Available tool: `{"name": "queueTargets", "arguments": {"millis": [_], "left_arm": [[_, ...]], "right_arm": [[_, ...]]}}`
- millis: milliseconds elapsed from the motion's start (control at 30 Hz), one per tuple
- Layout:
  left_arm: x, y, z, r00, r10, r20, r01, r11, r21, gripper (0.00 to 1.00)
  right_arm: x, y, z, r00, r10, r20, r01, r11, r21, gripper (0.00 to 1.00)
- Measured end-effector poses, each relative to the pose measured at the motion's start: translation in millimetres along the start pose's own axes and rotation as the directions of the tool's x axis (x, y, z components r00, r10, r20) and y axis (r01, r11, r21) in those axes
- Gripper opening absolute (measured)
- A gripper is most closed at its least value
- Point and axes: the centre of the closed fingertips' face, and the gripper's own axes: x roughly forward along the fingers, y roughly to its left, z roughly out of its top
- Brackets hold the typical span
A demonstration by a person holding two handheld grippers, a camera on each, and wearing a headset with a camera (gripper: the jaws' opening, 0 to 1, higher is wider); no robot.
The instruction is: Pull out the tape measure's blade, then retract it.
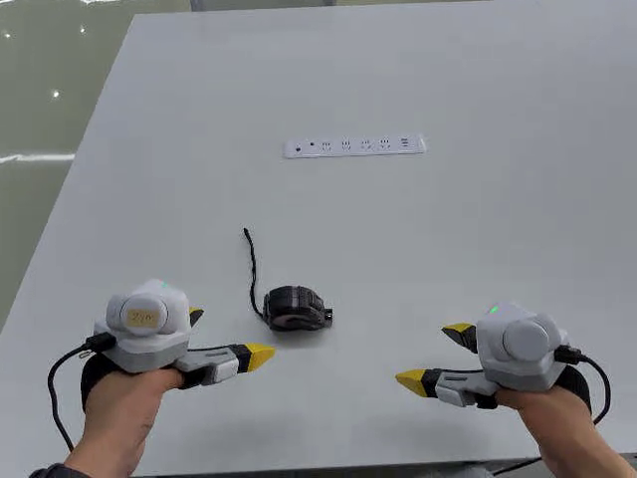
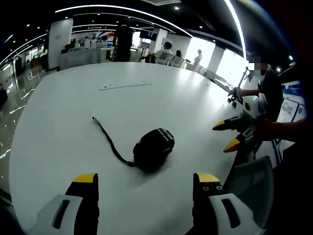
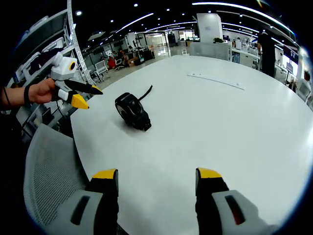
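A black tape measure [image 1: 295, 308] lies on the white table [image 1: 468, 239] near the front edge, its blade retracted. Its thin black wrist strap [image 1: 253, 269] trails away toward the back. My left gripper [image 1: 229, 335] is open just left of the case, with nothing between its yellow tips. My right gripper [image 1: 433, 354] is open well to the right of the case, also holding nothing. In the left gripper view the tape measure [image 2: 154, 148] sits just ahead of the open left gripper [image 2: 145, 178]. In the right gripper view the tape measure [image 3: 132, 111] lies farther off, ahead and left of the right gripper [image 3: 156, 174].
A white power strip [image 1: 355, 146] lies flat across the middle of the table, beyond the tape measure. A grey mesh chair [image 3: 49, 176] stands at the table's near edge. An office with desks and people lies behind the table.
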Motion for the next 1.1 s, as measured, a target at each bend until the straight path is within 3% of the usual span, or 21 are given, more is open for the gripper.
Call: {"name": "queueTargets", "arguments": {"millis": [133,400,633,800,967,1100], "left_arm": [[5.3,-2.2,-0.7,0.9995,-0.019,-0.023,0.020,0.999,0.040,0.76],[15.6,-4.4,10.3,0.9979,-0.045,-0.047,0.050,0.994,0.100,0.76],[30.7,-10.1,20.4,0.9922,-0.086,-0.090,0.103,0.973,0.204,0.76],[42.6,-12.6,28.1,0.9873,-0.122,-0.102,0.141,0.967,0.211,0.76],[52.7,-18.6,28.5,0.9785,-0.143,-0.148,0.180,0.945,0.273,0.76],[62.0,-20.7,28.2,0.9700,-0.147,-0.194,0.207,0.917,0.340,0.75]], "right_arm": [[7.7,1.7,0.1,0.9996,0.020,-0.018,-0.020,0.999,-0.024,0.64],[27.5,7.7,-1.4,0.9955,0.066,-0.068,-0.071,0.995,-0.072,0.61],[41.3,8.2,8.4,0.9928,0.087,-0.083,-0.095,0.990,-0.102,0.60],[52.6,6.0,15.5,0.9906,0.099,-0.094,-0.110,0.986,-0.122,0.58],[61.6,5.7,20.3,0.9868,0.118,-0.111,-0.133,0.981,-0.138,0.56],[67.7,6.0,26.6,0.9838,0.130,-0.123,-0.150,0.975,-0.163,0.55]]}}
